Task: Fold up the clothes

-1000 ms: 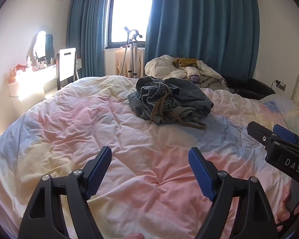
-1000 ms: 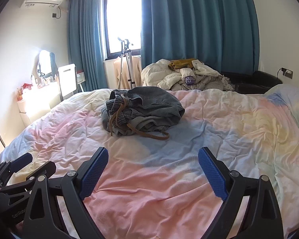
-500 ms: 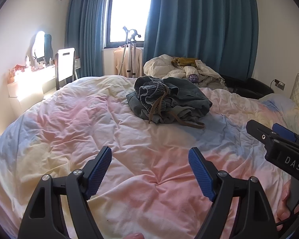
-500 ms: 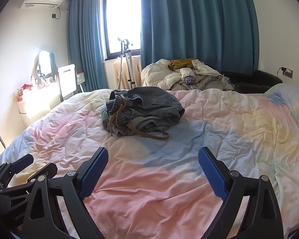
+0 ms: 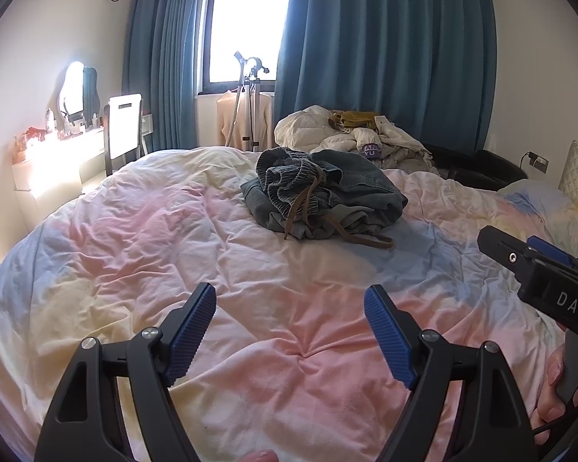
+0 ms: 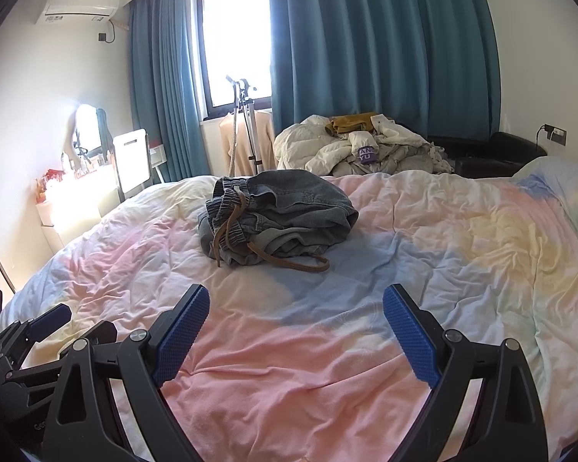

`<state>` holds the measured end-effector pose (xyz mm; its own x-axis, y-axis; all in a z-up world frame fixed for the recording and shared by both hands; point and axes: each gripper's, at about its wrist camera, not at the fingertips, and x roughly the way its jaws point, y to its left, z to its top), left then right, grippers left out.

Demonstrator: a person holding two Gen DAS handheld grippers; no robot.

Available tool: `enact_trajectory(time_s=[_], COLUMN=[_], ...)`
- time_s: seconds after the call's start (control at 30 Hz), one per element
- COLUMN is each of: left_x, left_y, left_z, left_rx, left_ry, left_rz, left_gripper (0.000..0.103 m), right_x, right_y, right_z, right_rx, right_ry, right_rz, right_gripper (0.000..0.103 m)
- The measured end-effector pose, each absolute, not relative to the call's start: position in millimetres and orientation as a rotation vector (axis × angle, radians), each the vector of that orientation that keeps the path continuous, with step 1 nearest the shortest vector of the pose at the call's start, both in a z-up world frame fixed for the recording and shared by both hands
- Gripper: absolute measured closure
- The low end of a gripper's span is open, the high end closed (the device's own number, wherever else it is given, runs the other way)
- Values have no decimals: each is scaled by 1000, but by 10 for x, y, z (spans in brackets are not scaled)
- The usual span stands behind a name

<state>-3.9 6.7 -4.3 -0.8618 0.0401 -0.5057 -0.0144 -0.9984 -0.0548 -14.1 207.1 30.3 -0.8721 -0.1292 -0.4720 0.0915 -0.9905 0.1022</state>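
1. Big bed with a pastel duvet [image 5: 142, 254] fills both views, rumpled pink, yellow and blue, running back to the far edge under the curtains [image 6: 370, 38].
2. Beyond that far edge, a heap of pale laundry [image 6: 327, 150] sits piled up, with a mustard piece on top.
3. Here's our item: the jeans [image 6: 289, 211], bunched in a grey-blue lump on the duvet, middle of the bed toward its far edge. Not folded yet. A brown drawstring [image 6: 289, 263] trails off the lump onto the cover.
4. Left gripper [image 5: 289, 327] hovers over the near part of the bed, blue pads spread wide, nothing but duvet between them, well short of the jeans.
5. Right gripper [image 6: 294, 323] sits beside it, jaws likewise spread wide and empty, jeans well ahead of it and a touch left.
6. At the bed's left side, a white chair [image 5: 124, 127] and a sunlit vanity with a mirror [image 5: 73, 88].
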Motion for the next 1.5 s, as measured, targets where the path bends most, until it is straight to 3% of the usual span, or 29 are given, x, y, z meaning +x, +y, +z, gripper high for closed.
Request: enact_trajectory(time_s=[0.67, 0.9, 1.03, 1.5], left_x=[-693, -791, -828, -1073], left_y=[-170, -258, -187, -804], left_z=[446, 131, 92, 58], left_rx=[-784, -795, -713, -696], left_ry=[-117, -157, 21, -166], left_rz=[3029, 3082, 3141, 3109], left_gripper=[22, 22, 22, 22], right_x=[-545, -764, -928, -2480], right_y=[2384, 2239, 2127, 1394], right_z=[360, 236, 190, 180], right_rx=[742, 765, 771, 853], right_ry=[-281, -245, -204, -140], right_rz=[-2881, -2836, -2867, -2833], right_gripper=[10, 10, 10, 13])
